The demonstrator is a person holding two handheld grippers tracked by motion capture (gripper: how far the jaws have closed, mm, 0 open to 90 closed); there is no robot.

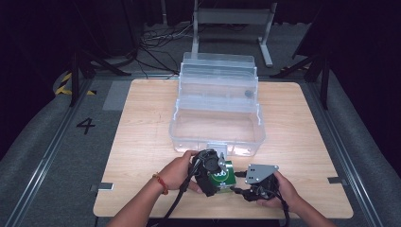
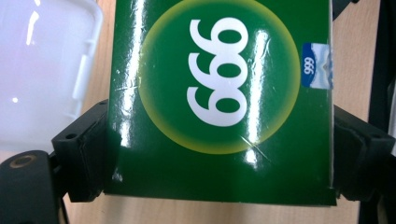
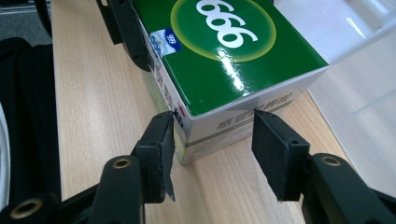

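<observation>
high view: we hold the green box (image 1: 224, 176) on the table's near edge, in front of the clear bin (image 1: 215, 127), left gripper (image 1: 211, 176) over it, right gripper (image 1: 247, 189) just beside it.

left gripper view: our jaws stand wide, pads pressed to the box's two opposite side walls, clamping it; glossy card looks light, slippery and crushable.

right gripper view: our jaws hang part open, the box's white end at the tips between them, pads not pressing. we judge the corners the stiffest hold.

"999" on green box (image 2: 219, 102), "4" on floor (image 1: 85, 125)
</observation>
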